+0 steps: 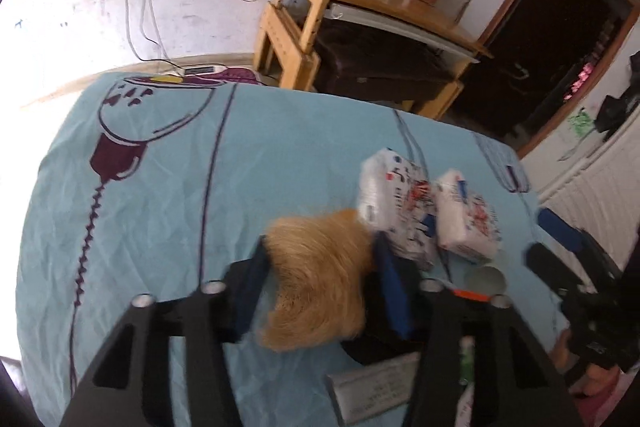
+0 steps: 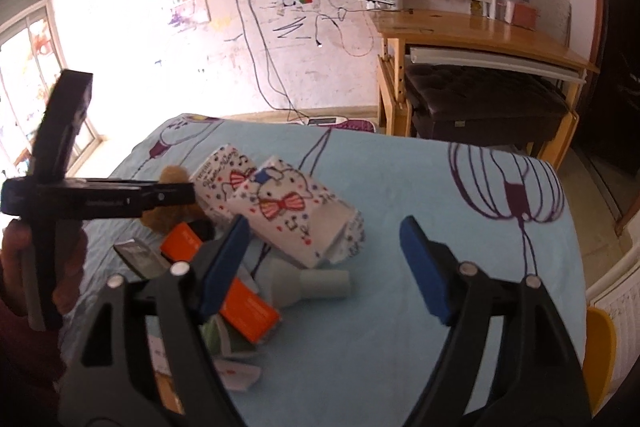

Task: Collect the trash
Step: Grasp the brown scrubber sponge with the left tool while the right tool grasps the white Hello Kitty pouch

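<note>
Right then, the furry tan tuft (image 1: 316,283) sat between the blue pads of my left claw (image 1: 320,287), which pinched it from both sides just above the pale blue bed sheet (image 1: 168,195). Just beyond it lay two white tissue packs (image 1: 400,203) printed with cartoon figures, side by side and touching. Near them, toward me, a grey cardboard tube (image 2: 316,285) lay on its side, and an orange box (image 2: 248,303) lay just beside the tube, partly behind one finger of my right claw (image 2: 324,267). A small grey carton (image 1: 372,387) and a few scraps of white printed paper (image 2: 236,371) rested close by on the sheet.

My right claw was spread wide, with nothing between its blue pads; under the gap lay bare sheet and the end of the tube. From that side I saw my left claw's black frame in my hand (image 2: 40,267), the tuft showing brown behind it.

Past the foot of the bed stood a wooden desk (image 2: 480,27) with a dark padded stool (image 2: 480,95) tucked beneath, against a scribbled white wall (image 2: 280,67).
</note>
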Motion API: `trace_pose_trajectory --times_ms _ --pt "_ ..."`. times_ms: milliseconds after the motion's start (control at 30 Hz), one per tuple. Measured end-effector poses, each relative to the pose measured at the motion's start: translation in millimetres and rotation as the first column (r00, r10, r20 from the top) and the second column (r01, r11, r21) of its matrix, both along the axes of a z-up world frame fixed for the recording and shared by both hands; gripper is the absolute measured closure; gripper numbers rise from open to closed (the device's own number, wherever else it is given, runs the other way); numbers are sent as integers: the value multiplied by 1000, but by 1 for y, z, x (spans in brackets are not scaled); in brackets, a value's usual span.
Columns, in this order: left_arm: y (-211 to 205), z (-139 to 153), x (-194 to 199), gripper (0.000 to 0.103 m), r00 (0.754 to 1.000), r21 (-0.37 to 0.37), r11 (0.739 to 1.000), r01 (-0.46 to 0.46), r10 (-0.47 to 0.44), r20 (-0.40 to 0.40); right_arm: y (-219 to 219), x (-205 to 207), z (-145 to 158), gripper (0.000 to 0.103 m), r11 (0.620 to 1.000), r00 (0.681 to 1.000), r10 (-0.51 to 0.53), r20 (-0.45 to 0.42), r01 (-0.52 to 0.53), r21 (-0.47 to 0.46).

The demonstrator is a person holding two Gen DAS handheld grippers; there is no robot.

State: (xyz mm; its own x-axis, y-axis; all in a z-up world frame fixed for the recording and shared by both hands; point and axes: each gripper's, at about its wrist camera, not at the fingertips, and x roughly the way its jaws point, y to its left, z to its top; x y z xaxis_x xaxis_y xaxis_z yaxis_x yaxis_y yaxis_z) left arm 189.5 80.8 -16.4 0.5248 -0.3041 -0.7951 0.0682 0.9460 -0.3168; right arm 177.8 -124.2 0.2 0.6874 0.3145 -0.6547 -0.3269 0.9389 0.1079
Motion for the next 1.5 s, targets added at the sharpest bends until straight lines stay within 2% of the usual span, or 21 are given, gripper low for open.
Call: trace_pose_trajectory --times_ms 167,267,333,567,733,833,1033,1433,1467,1500 --pt "1 -2 -14 67 1000 -20 1000 -14 14 10 15 15 0 24 999 999 49 -18 -49 -1" --pt "9 7 -28 67 999 -48 998 -34 35 37 22 24 -4 24 996 996 83 -45 -82 16" --pt "12 15 -39 67 997 -42 998 -41 44 71 28 29 -8 22 995 993 103 -65 -102 14" --pt "11 28 -53 67 994 -29 999 -25 28 107 45 48 -21 15 994 991 87 -105 -93 -62" --pt "12 27 -53 67 994 -42 999 -20 24 106 41 59 -33 15 995 985 63 -160 -74 -61" --pt "15 25 -57 67 994 -51 998 -23 28 102 36 58 -33 22 997 986 61 -157 -69 -44" --pt "19 27 -57 67 994 -55 998 -31 37 106 31 49 -23 44 998 992 55 -115 -58 -29" --pt "5 41 -59 67 991 -30 999 -21 24 131 14 38 -7 53 999 998 27 -63 -25 32" --pt "3 43 -59 67 991 -27 999 -18 22 133 12 36 -5 57 999 998 27 -58 -25 36" --pt "2 44 -59 67 991 -23 1000 -16 19 135 10 35 -3 58 999 998 21 -52 -19 38"
